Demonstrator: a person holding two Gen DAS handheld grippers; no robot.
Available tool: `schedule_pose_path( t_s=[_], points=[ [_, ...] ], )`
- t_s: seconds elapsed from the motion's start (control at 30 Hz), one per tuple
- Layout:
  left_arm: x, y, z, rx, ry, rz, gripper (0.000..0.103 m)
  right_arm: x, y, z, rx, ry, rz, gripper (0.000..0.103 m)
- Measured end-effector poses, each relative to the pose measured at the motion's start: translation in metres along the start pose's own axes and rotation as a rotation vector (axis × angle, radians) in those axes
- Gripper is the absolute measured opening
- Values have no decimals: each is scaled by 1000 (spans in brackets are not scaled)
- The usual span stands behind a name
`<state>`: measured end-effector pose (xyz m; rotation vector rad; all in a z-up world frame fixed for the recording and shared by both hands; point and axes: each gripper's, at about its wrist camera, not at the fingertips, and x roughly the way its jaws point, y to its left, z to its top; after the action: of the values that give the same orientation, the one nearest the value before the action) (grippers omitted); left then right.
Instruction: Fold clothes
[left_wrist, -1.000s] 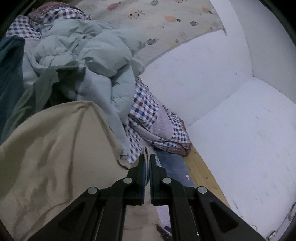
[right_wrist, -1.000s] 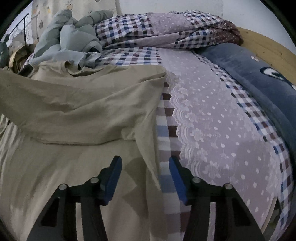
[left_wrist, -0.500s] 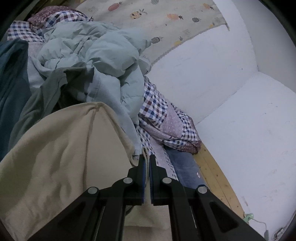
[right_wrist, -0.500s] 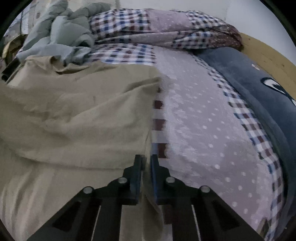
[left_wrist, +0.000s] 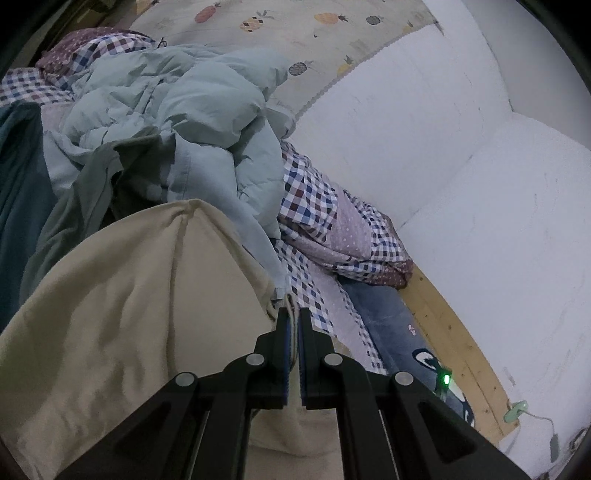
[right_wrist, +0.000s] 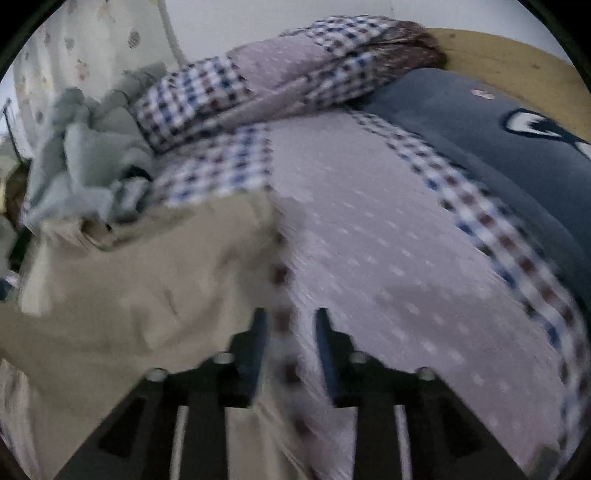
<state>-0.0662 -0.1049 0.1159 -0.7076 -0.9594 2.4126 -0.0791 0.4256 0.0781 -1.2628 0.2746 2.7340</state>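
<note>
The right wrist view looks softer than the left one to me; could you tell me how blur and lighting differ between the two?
Right wrist view: motion blur smears the checked bedding and the open right hand-held gripper; light is dim. Left wrist view: sharp, with the left hand-held gripper shut on the beige garment; the white wall is bright; fisheye bending curves the wooden bed edge.

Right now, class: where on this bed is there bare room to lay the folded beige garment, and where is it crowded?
Free: the dotted lilac sheet, bordered by the beige garment, the navy blanket and the checked quilt roll. Crowded: the pale green jacket heap beyond the garment.
</note>
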Motion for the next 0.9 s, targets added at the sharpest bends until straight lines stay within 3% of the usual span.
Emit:
schedule_pose_path(
  t_s=[0.27,0.6,0.73,0.9],
  points=[
    [-6,11,7,-10,-28,31,2,47,24,77,14,54,107,39],
    [-2,19,7,-2,-30,67,2,106,43,103,-164,192,-61,37],
    [-1,21,7,-6,-37,79,2,122,53,102,-224,248,-102,5],
    [-2,19,6,16,-45,93,2,120,58,112,-248,202,-164,0]
  ],
)
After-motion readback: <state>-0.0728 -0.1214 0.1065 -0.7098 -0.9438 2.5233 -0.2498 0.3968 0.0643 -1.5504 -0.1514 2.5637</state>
